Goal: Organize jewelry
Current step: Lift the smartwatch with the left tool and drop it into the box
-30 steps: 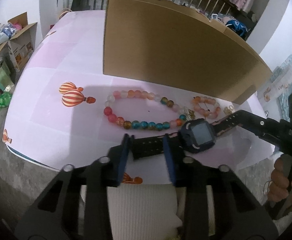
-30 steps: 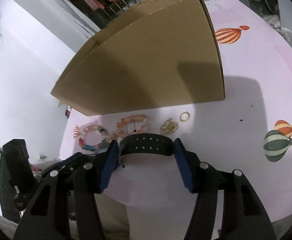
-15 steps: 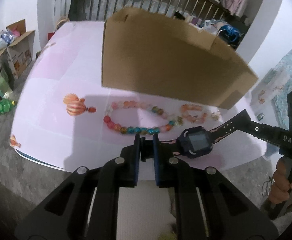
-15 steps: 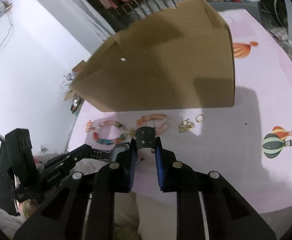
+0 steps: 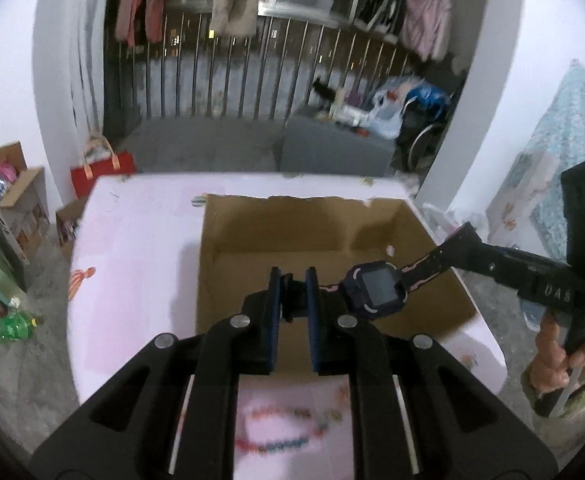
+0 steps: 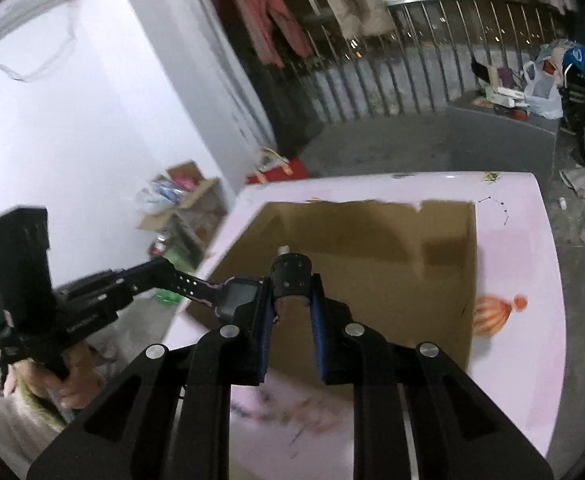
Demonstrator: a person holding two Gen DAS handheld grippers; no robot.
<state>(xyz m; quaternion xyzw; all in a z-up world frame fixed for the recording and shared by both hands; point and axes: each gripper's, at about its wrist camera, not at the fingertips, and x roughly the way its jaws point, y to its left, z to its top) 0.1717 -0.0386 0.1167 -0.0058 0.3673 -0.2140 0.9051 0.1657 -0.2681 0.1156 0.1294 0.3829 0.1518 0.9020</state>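
We hold the watch [image 5: 376,287] stretched at centre frame over the open cardboard box [image 5: 432,308], left gripper [image 5: 292,292] and right gripper [image 6: 292,300] each clamped narrowly on a strap end, presumably so it drops in flat.

left wrist view: on left gripper [image 5: 292,280], faces down-forward, close above cardboard box [image 5: 324,240]
right wrist view: same, from right
shared: box, pink table [image 6: 512,248], far railing

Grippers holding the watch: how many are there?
2. The left gripper pinches one strap end of the watch; the right gripper pinches the other, above the open cardboard box.
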